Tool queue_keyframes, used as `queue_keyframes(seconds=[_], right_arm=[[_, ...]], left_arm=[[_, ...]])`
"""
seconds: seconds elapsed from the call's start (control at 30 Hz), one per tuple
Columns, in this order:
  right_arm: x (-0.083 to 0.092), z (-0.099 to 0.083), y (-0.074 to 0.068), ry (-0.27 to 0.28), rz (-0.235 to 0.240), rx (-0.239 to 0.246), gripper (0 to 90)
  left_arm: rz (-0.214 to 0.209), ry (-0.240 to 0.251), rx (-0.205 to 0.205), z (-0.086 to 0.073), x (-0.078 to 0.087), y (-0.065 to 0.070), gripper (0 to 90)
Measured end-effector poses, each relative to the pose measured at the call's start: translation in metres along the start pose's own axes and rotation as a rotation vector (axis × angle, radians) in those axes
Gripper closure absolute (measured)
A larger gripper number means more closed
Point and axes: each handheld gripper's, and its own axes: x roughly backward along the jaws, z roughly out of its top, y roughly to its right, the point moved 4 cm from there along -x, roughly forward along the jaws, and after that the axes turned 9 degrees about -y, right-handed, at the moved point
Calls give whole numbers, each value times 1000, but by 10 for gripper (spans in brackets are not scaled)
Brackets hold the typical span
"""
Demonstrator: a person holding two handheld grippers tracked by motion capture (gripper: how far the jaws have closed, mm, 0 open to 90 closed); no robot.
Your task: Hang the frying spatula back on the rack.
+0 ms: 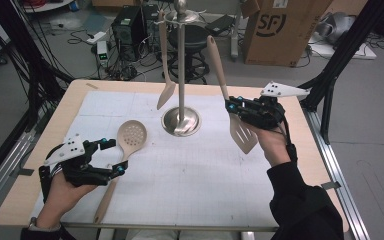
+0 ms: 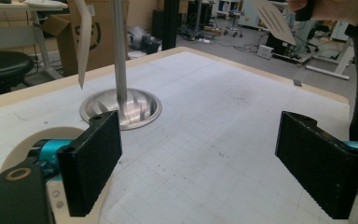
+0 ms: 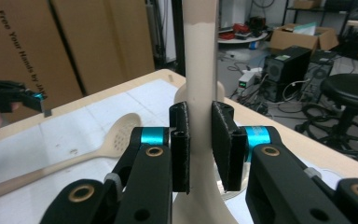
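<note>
Slotted spatula [image 1: 242,131] clamped upright by its handle between right tongs [image 1: 228,107]; left tongs [image 1: 114,156] wide open, empty.

Three beige plastic utensils — one slotted turner [image 1: 242,132], one perforated skimmer spoon [image 1: 130,137], one plain spoon [image 1: 165,93] — one steel utensil stand [image 1: 181,120], and two black claws.

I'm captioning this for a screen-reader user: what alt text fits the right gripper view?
The right gripper has its two black fingers closed on the beige handle of a slotted turner, held upright. Behind it, a perforated beige spoon lies on the white gridded mat, with cardboard boxes beyond the table.
</note>
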Motion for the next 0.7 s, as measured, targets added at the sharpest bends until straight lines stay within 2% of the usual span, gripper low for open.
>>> queue_keyframes(seconds=[0.2, 0.7], right_arm=[[1, 8, 4, 7, -18, -3, 783], [-3, 24, 13, 6, -26, -11, 783]], left_arm=[[-1, 4, 1, 0, 1, 0, 151], [4, 8, 6, 0, 5, -1, 151]])
